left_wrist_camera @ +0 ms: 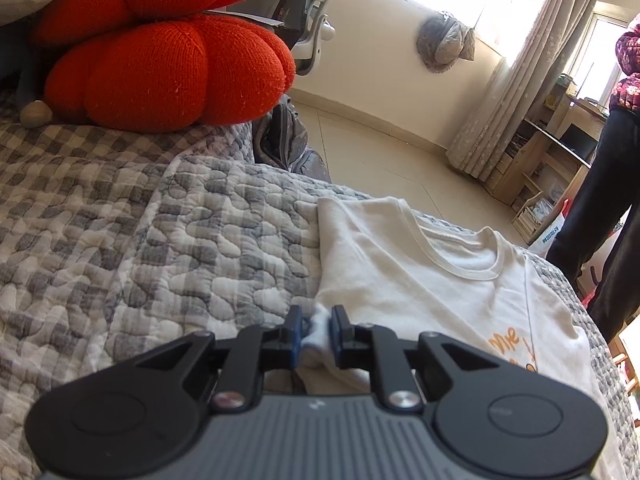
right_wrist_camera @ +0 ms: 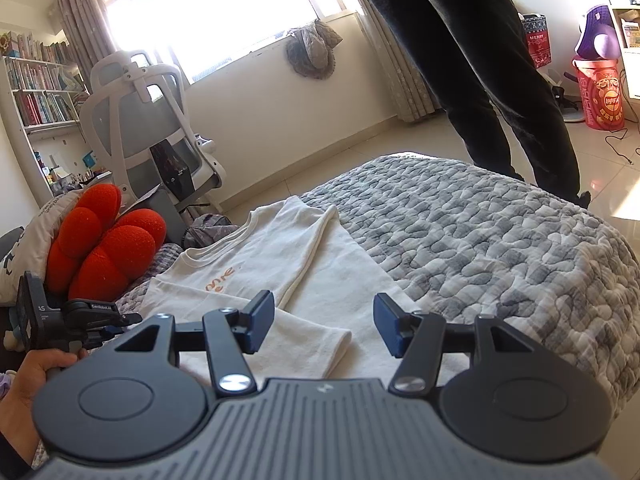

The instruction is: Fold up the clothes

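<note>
A white T-shirt (left_wrist_camera: 420, 280) with orange lettering lies flat on the grey-and-white quilted bed cover (left_wrist_camera: 200, 220), collar pointing away from me. My left gripper (left_wrist_camera: 317, 330) is shut on a bunched fold of fabric at the shirt's left edge; white cloth fills the gap between the blue pads. In the right wrist view the T-shirt (right_wrist_camera: 280, 248) has one side folded inward over its front. My right gripper (right_wrist_camera: 324, 328) stands open just above the folded lower part, nothing between its fingers. The left gripper's body, held by a hand (right_wrist_camera: 28, 380), shows at the far left.
Red knitted cushions (left_wrist_camera: 168, 76) sit on the bed beyond the shirt's left side. A person in dark trousers (right_wrist_camera: 480, 60) stands at the bed's far edge. A white office chair (right_wrist_camera: 140, 120), a bookshelf and tiled floor lie beyond. The bed cover (right_wrist_camera: 480, 232) extends to the right.
</note>
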`<state>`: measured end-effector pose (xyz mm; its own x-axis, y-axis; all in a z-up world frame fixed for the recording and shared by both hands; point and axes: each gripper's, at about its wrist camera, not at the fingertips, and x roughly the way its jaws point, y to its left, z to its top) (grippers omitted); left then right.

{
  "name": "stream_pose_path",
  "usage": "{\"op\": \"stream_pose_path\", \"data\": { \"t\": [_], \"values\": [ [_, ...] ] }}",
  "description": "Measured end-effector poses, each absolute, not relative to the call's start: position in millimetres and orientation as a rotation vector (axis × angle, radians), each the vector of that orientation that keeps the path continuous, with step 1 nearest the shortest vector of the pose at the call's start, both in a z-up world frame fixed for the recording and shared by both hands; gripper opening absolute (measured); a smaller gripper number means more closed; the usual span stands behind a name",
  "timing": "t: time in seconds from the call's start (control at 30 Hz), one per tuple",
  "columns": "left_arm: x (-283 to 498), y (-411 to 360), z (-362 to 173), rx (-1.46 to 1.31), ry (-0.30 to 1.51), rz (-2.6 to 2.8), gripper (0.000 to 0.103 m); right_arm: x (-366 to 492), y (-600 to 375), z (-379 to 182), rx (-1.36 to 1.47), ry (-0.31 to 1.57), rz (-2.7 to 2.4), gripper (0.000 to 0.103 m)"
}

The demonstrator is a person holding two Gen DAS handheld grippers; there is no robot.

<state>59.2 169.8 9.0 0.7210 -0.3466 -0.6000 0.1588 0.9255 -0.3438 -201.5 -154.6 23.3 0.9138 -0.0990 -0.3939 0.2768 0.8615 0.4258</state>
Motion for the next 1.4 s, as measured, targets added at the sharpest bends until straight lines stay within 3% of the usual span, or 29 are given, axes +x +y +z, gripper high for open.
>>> {"op": "stream_pose_path", "data": {
  "t": [0.1,0.47,0.6,0.87,1.07,1.4],
  "values": [
    [56.5,176.8,8.4,-0.292,0.712,-0.279,0.022,-201.3,-154.4,23.0,0.499,0.37,-0.201,0.059],
    [48.9,187.4,14.6,-0.341,0.698,-0.277,0.024,-202.3,-153.6,24.5,0.495,0.368,-0.203,0.059],
    [46.6,204.4,20.5,-0.393,0.678,-0.273,0.032,-203.2,-151.4,25.8,0.487,0.363,-0.204,0.059],
    [45.9,216.4,21.2,-0.489,0.671,-0.3,0.033,-200.4,-148.1,25.8,0.476,0.365,-0.198,0.062],
    [46.5,177.7,16.2,-0.374,0.694,-0.328,0.037,-200.4,-147.7,26.4,0.473,0.364,-0.199,0.062],
    [49.1,165.2,10.0,-0.264,0.718,-0.244,0.031,-202.2,-151.0,26.2,0.482,0.361,-0.206,0.062]
  ]
}}
